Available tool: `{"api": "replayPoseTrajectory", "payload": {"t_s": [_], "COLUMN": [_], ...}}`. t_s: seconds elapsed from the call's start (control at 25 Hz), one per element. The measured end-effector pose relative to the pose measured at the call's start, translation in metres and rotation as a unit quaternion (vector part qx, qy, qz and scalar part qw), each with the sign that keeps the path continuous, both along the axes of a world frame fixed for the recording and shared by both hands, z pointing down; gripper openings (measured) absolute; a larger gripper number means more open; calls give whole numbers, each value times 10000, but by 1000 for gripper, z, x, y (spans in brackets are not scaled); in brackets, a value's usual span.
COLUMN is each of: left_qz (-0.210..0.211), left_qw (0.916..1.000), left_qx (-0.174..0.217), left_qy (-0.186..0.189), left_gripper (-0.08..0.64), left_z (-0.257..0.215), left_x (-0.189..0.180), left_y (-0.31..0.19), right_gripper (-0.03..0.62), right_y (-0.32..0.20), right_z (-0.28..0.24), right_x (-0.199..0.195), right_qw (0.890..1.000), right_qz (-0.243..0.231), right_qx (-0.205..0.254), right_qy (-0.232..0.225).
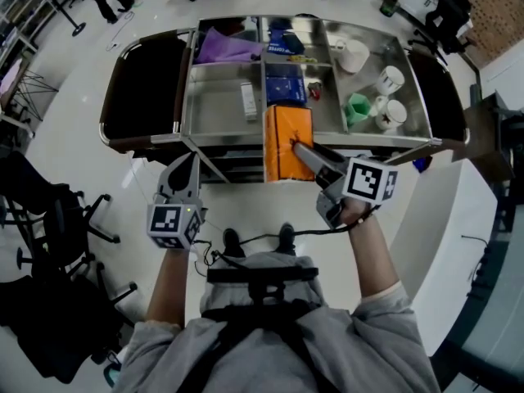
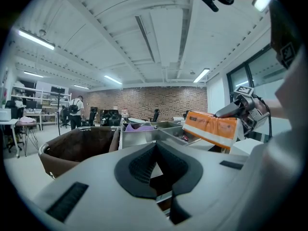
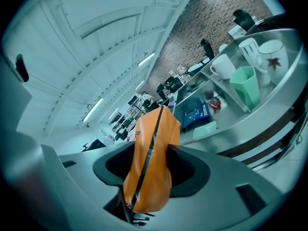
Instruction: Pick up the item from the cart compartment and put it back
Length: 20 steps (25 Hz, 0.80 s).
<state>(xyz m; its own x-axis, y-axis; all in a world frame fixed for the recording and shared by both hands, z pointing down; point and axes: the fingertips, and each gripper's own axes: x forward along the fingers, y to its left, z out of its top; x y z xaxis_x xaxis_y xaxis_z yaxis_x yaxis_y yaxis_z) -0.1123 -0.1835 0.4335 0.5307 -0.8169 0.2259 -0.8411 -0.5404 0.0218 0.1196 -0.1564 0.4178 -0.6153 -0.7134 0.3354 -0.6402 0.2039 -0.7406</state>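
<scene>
An orange plastic-wrapped pack (image 1: pixel 286 137) hangs over the front edge of the steel cart (image 1: pixel 214 137), in front of its middle compartment. My right gripper (image 1: pixel 300 148) is shut on the pack's near end, and in the right gripper view the pack (image 3: pixel 150 153) fills the gap between the jaws. From the left gripper view the pack (image 2: pixel 211 129) shows lifted, at the right. My left gripper (image 1: pixel 186 169) stays low by the cart's front left corner. Its jaws (image 2: pixel 155 170) are shut with nothing between them.
The cart's compartments hold a blue pack (image 1: pixel 285 84), a small white box (image 1: pixel 248 99), a purple bag (image 1: pixel 225 47), a green cup (image 1: pixel 358 109) and white mugs (image 1: pixel 391 80). Dark bags (image 1: pixel 139 88) hang at both ends. An office chair (image 1: pixel 61 219) stands at my left.
</scene>
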Motion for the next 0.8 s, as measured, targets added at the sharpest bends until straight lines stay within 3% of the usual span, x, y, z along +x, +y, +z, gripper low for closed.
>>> {"api": "replayPoseTrajectory", "payload": {"t_s": [0.44, 0.8], "left_qz": [-139, -259], "left_qw": [9998, 9990], "left_qx": [113, 287], "left_qy": [-65, -232], "left_gripper": [6, 6], "left_z": [-16, -26], "left_x": [-10, -18], "left_y": [-27, -59], "right_gripper": [221, 221], "right_y": [-79, -151], "right_z": [-22, -20], "right_x": [-55, -104], "right_qw": [9991, 9960], "right_qz": [-390, -636], "right_qx": [110, -63], "right_qy": [132, 618]}}
